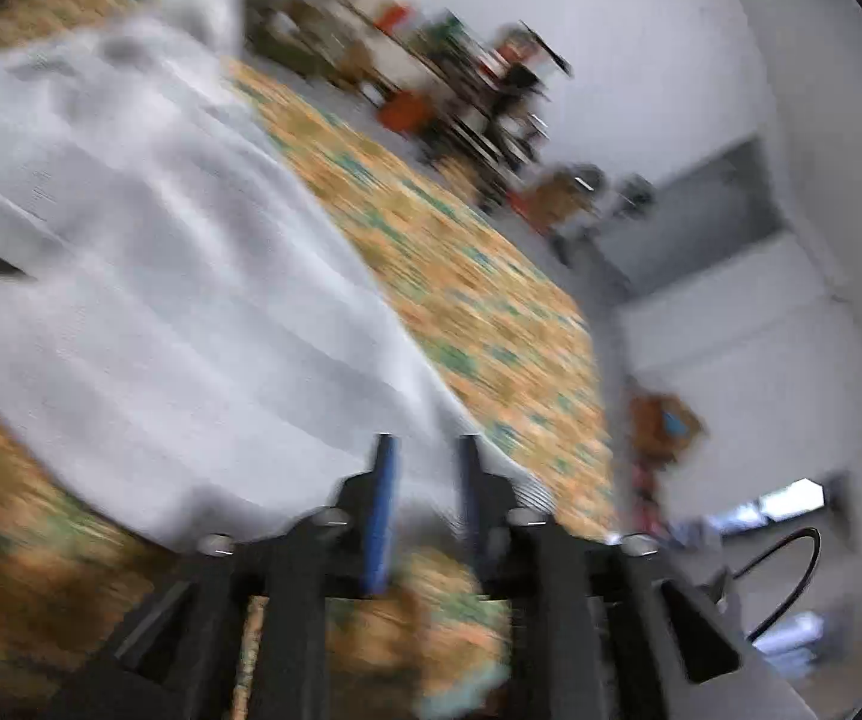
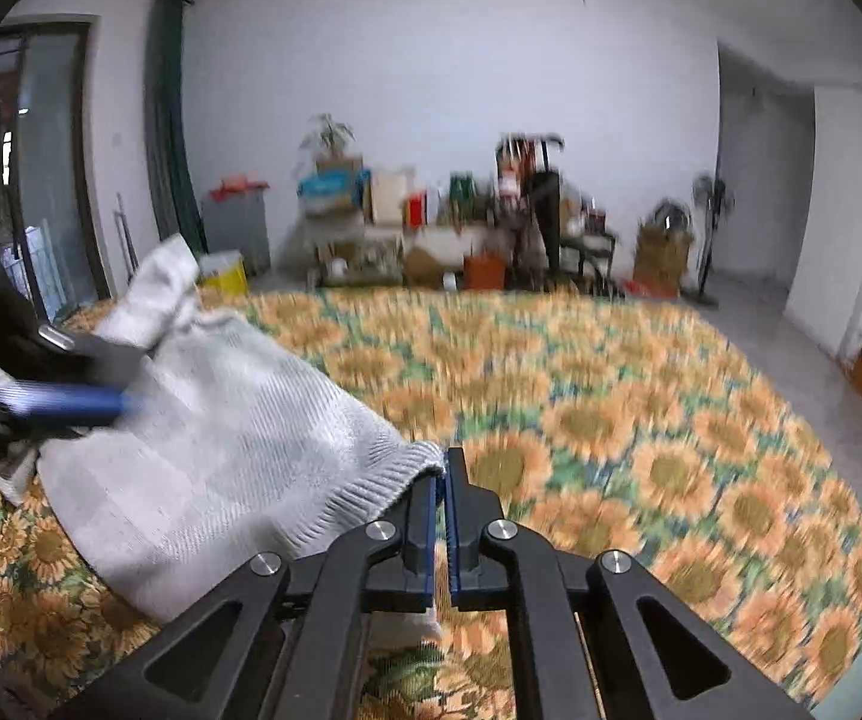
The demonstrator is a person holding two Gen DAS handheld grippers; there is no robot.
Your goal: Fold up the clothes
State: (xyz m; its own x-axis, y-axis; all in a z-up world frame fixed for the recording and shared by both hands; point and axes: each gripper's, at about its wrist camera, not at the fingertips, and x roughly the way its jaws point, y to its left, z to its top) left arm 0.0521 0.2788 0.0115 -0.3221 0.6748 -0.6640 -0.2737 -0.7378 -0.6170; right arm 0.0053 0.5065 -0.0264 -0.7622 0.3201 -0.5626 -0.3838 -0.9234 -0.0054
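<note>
Sweater point(image 2: 221, 450), pale grey ribbed knit, lies rumpled on the sunflower bedspread point(image 2: 640, 420). Right gripper point(image 2: 444, 474) is clamped on its ribbed hem; left gripper point(image 1: 425, 450) fingers stand apart over the cloth.

A pale grey garment point(image 2: 221, 450) was seen as matt knitted cloth, ribbed along its hem. The sunflower-printed cover point(image 2: 640, 420) beneath was seen as matt woven cloth. The right gripper point(image 2: 444, 468) was seen in matt black plastic with bright metal screws.
</note>
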